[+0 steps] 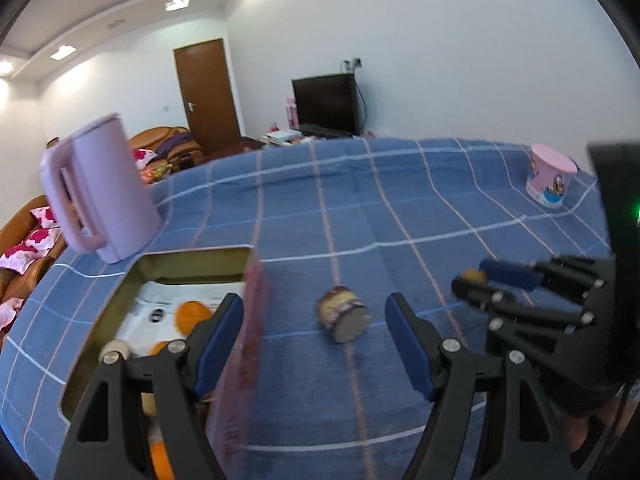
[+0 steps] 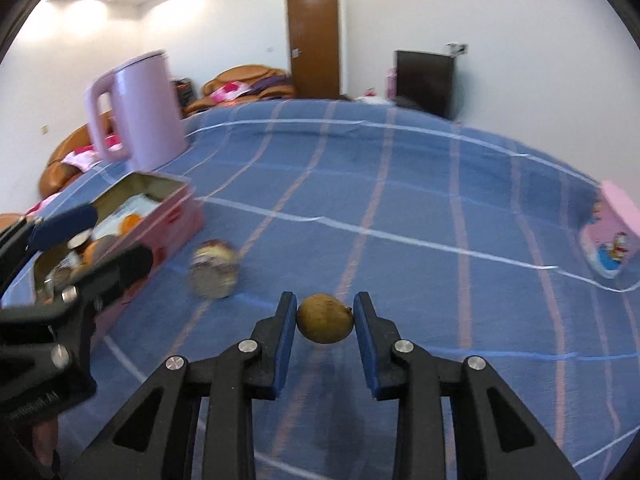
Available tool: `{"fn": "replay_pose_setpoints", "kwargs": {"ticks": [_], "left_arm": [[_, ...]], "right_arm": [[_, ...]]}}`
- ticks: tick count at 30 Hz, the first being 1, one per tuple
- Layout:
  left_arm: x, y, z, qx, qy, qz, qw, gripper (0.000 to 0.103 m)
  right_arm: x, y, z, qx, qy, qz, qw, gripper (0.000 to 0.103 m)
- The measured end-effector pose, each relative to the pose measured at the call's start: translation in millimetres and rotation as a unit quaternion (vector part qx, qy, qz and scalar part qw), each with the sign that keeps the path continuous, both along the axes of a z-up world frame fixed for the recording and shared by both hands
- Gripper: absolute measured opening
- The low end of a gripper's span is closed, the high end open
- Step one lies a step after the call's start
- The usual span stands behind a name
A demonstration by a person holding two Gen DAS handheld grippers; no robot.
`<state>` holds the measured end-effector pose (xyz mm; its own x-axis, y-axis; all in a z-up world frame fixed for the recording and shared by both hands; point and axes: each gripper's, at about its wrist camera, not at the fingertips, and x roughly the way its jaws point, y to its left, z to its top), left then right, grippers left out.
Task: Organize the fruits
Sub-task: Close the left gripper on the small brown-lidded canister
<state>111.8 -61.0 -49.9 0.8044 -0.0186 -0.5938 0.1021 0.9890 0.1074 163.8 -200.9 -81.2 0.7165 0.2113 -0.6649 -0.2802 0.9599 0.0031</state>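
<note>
Right claw [image 2: 325, 308] pinches a round, matte brown fruit [image 2: 325, 319].

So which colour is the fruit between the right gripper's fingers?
Brownish-green fruit, clearest in the right wrist view.

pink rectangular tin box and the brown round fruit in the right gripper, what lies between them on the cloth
In the right wrist view, a small can lying on its side rests between the pink tin box and the brown fruit; otherwise only blue checked cloth.
</note>
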Motion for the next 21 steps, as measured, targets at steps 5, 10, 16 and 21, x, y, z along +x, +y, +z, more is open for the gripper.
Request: {"fn": "replay_pose_setpoints", "kwargs": {"ticks": [5,10,16,21], "left_arm": [[15.7,-12.6,-10.0,0.007,0.02,-0.008,0.9997,0.076],[33.5,-8.8,-21.3,-0.001,0.05,0.0,0.9987,0.074],[39.1,-17.3,-27.0,-0.004,0.069,-0.018,0.9975,0.062],[47.6,-24.9,-33.5,0.004,0.085,-0.019,0.9962,0.062]], "right_arm": [[2.0,-25.8,3.7,0.024,-0.006,-0.023,0.999,0.031],[-3.1,-28.6,6.0,0.027,-0.016,-0.022,0.999,0.031],[-5.5,-31.9,7.2,0.036,-0.017,-0.018,0.999,0.031],[-4.7,-32.1,6.8,0.038,-0.02,-0.017,0.999,0.031]]}}
